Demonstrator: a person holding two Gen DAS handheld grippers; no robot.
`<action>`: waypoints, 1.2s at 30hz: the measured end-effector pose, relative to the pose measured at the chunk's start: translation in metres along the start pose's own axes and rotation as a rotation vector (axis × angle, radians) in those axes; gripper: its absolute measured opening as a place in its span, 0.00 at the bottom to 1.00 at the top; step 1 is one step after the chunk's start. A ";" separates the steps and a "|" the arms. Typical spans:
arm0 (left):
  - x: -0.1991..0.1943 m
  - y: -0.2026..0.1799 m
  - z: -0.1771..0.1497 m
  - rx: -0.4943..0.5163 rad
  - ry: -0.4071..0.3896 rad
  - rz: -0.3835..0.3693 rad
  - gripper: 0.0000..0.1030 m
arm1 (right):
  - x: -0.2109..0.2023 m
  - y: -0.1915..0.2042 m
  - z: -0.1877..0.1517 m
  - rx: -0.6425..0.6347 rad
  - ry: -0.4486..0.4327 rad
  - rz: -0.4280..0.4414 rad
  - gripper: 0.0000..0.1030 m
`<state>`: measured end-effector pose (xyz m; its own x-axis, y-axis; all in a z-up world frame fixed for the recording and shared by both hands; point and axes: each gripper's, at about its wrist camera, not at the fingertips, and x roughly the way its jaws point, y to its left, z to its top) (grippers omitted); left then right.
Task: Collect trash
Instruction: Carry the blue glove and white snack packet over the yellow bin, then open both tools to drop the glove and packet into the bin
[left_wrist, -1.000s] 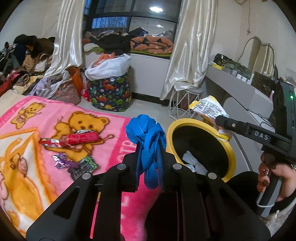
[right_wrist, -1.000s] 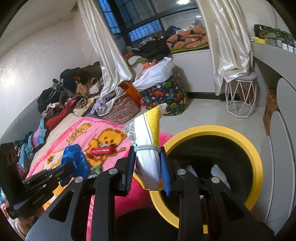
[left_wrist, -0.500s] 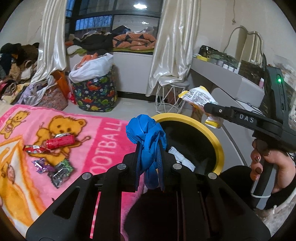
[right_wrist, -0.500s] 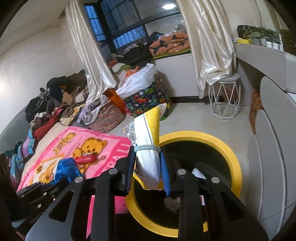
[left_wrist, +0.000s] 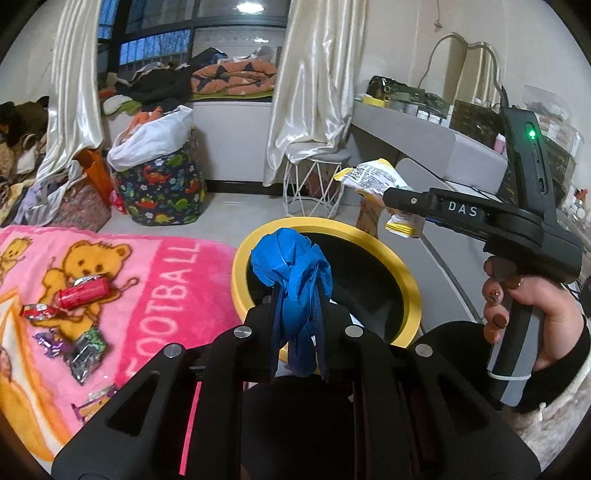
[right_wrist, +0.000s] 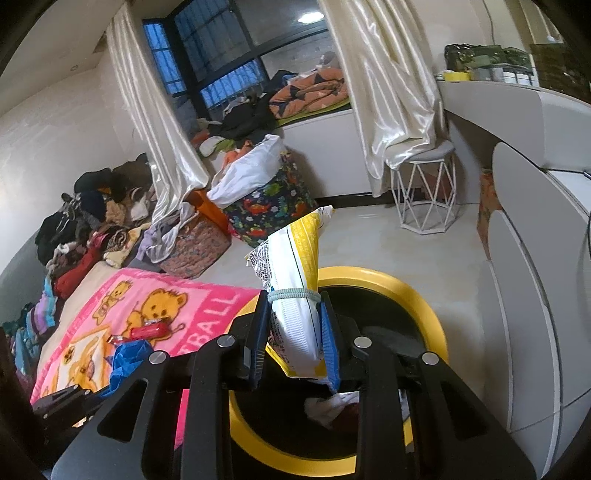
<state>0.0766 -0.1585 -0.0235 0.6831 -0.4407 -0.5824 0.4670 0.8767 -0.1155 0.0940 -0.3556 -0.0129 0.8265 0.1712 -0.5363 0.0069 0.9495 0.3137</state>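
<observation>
Cream satin curtains (left_wrist: 314, 88) frame a dark window at the back of a cluttered bedroom, and we see a dinosaur-print fabric basket (left_wrist: 162, 192) stuffed with a white bundle beside a white wire stool (left_wrist: 317, 184) on the pale floor. Nearer to us, a pink teddy-bear blanket (left_wrist: 155, 280) lettered FOOTBALL covers the bed, and loose trash lies on it: a red wrapper (left_wrist: 83, 297), a smaller red one just left of it, and a few crumpled foil wrappers (left_wrist: 86, 349) closer to the camera.

Beside the bed's edge stands a black bin with a yellow rim (left_wrist: 406, 280); some white scraps show at its bottom in the right wrist view.

Our left gripper (left_wrist: 297, 317) is clamped tight on a crumpled blue plastic glove (left_wrist: 291, 273), which bunches above the fingertips and hangs over the near edge of the bin's mouth. Our right gripper (right_wrist: 295, 332) grasps a white and yellow snack bag (right_wrist: 295, 288) wound with a pale elastic band, the bag standing upright between the blue pads and held above the bin's opening. In the left wrist view we see that bag (left_wrist: 373, 181) sticking out past the right tool's tip, over the far rim, with the person's right hand (left_wrist: 532, 314) wrapped round the handle.
</observation>
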 end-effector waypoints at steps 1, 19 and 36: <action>0.002 -0.002 0.001 0.005 0.001 -0.004 0.10 | 0.000 -0.003 0.000 0.006 0.000 -0.004 0.24; 0.050 -0.018 0.015 0.041 0.062 -0.042 0.10 | 0.011 -0.035 -0.006 0.069 0.041 -0.037 0.24; 0.104 -0.006 0.016 -0.004 0.145 -0.098 0.76 | 0.030 -0.055 -0.010 0.133 0.068 -0.032 0.58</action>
<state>0.1540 -0.2125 -0.0706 0.5459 -0.4920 -0.6782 0.5252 0.8316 -0.1805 0.1129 -0.4005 -0.0541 0.7843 0.1628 -0.5986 0.1113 0.9124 0.3939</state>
